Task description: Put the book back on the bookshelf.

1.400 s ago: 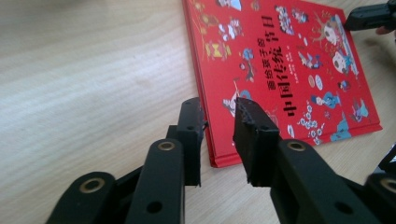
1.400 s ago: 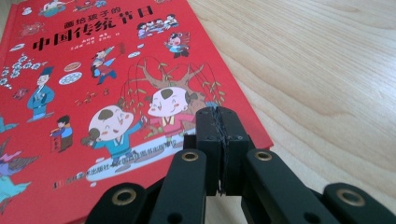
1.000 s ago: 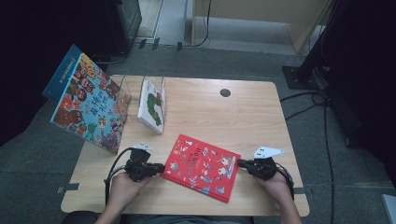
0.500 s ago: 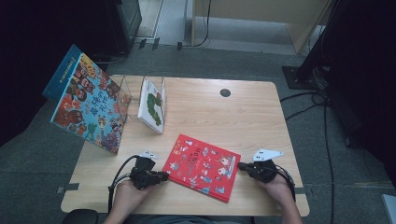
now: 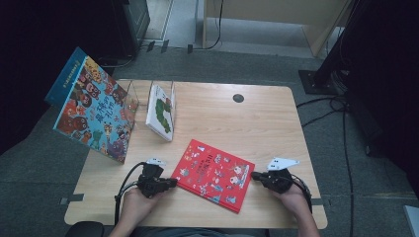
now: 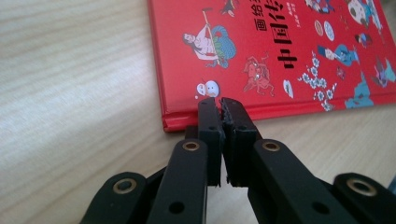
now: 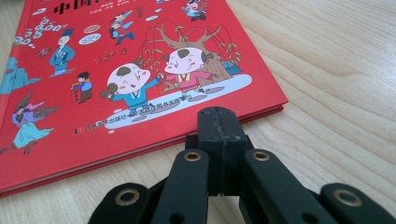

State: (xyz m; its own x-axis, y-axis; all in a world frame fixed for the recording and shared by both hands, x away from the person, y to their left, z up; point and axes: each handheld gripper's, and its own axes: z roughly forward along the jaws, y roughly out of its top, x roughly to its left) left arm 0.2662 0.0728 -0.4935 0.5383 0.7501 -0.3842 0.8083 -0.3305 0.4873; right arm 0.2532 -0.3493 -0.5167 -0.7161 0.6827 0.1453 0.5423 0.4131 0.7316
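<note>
Red book (image 5: pixel 213 174) lies flat and skewed on the near part of the surface (image 5: pixel 257 123), between the two grippers, cover up. The left gripper (image 5: pixel 172 182) sits just at the book's left edge with its jaws all but together; they have just been closing, and nothing is between them. In the left gripper view its tips (image 6: pixel 221 105) meet the book (image 6: pixel 280 51) at the spine near one corner. The right gripper (image 5: pixel 254 175) rests at the opposite edge, jaws fully together and empty; in the right gripper view its tips (image 7: pixel 220 116) stand just short of the book's (image 7: pixel 140 70) near edge.

The step looks like squaring or lifting the book from both sides. To do it well, keep both grippers low and level against the cover's edges, push evenly from each side so the book does not spin, and pry one edge up only once the other side is braced. To pinch the cover, the jaws would need to part first.

Both forearms come in from the near edge, hands low over the surface, each gripper pointing inward at the book, nearly level. A large picture book (image 5: pixel 94 111) and a smaller white book (image 5: pixel 162 117) stand at the far left, well apart from the work.
</note>
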